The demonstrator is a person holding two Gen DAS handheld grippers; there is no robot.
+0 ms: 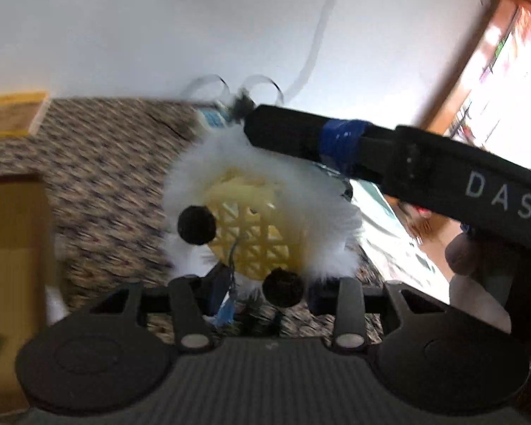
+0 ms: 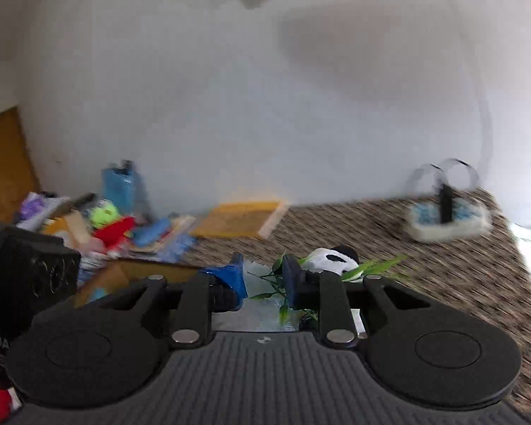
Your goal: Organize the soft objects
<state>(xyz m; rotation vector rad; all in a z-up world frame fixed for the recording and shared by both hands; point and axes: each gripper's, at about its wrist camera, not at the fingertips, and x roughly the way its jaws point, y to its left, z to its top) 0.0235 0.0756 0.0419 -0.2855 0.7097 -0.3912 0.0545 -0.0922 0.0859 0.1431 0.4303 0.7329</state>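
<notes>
Fur is what fills your left view: a white fluffy toy (image 1: 194,177) with a stiff yellow lattice face (image 1: 258,237) and round black pom-poms (image 1: 196,225). It sits up off the speckled woven cloth (image 1: 106,163). Your left gripper (image 1: 265,292) stands about half wide, and through the blur its pads seem to pinch the toy's lower edge. A second black, blue-taped finger reaches in from the right, its tip at the toy's top.

Your right gripper (image 2: 263,279) stands narrow, with thin green plastic leaves (image 2: 375,265) crossing the gap; you cannot tell whether the pads press on them. Just beyond lies a small black-and-white panda plush (image 2: 331,258). Farther back, near the wall, rests a white basket (image 2: 446,228) of blue things with clear looped handles. At left there is a jumbled pile of bright soft items (image 2: 116,226).
</notes>
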